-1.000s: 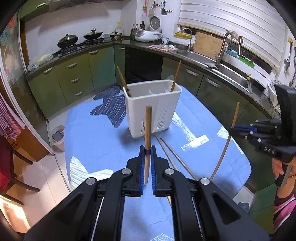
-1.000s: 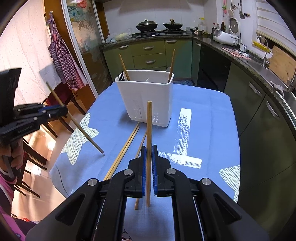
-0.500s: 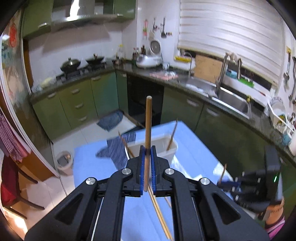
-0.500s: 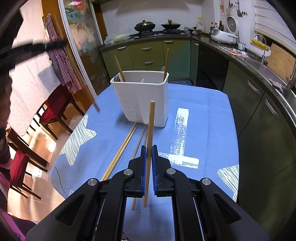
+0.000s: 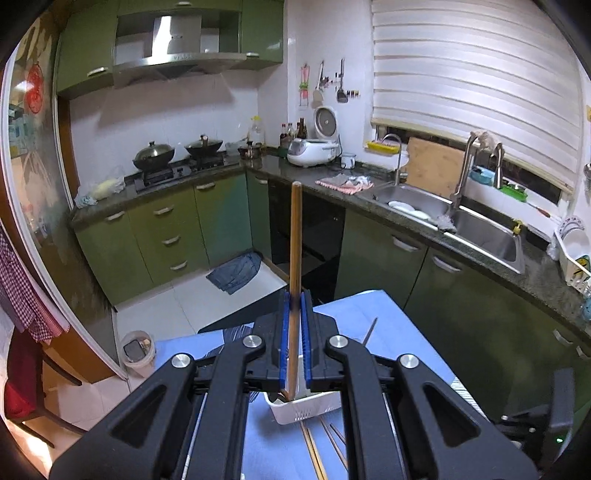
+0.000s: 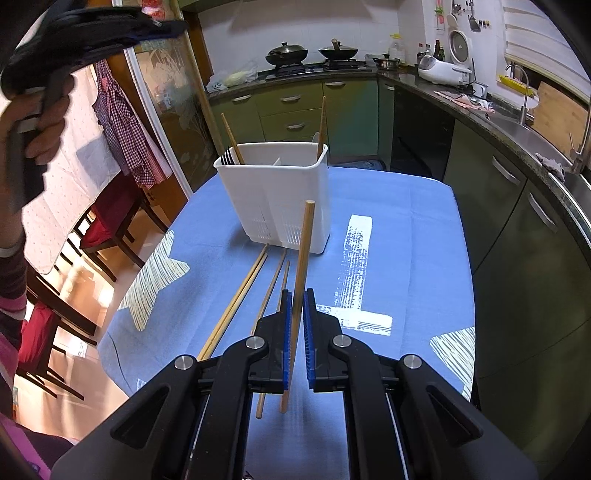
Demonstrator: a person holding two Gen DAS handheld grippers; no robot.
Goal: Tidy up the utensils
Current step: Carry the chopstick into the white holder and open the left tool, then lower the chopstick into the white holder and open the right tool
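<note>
A white slotted utensil holder (image 6: 275, 194) stands on the blue tablecloth (image 6: 402, 221) with chopsticks leaning in two of its corners. My left gripper (image 5: 294, 306) is shut on a wooden chopstick (image 5: 294, 251), held upright high above the holder (image 5: 306, 406), with its lower end near the holder's rim. The left gripper also shows at the right wrist view's top left (image 6: 92, 26). My right gripper (image 6: 297, 314) is shut on another wooden chopstick (image 6: 303, 254), in front of the holder. Several loose chopsticks (image 6: 240, 295) lie on the cloth.
Green kitchen cabinets and a dark counter (image 5: 406, 218) with a sink (image 5: 484, 229) wrap the far side and right. Chairs with red cushions (image 6: 107, 225) stand left of the table. A small bin (image 5: 136, 347) sits on the floor.
My left gripper has risen and tilted up with its chopstick, now over the holder. My right gripper has moved a little closer to the holder, its chopstick leaning slightly right.
</note>
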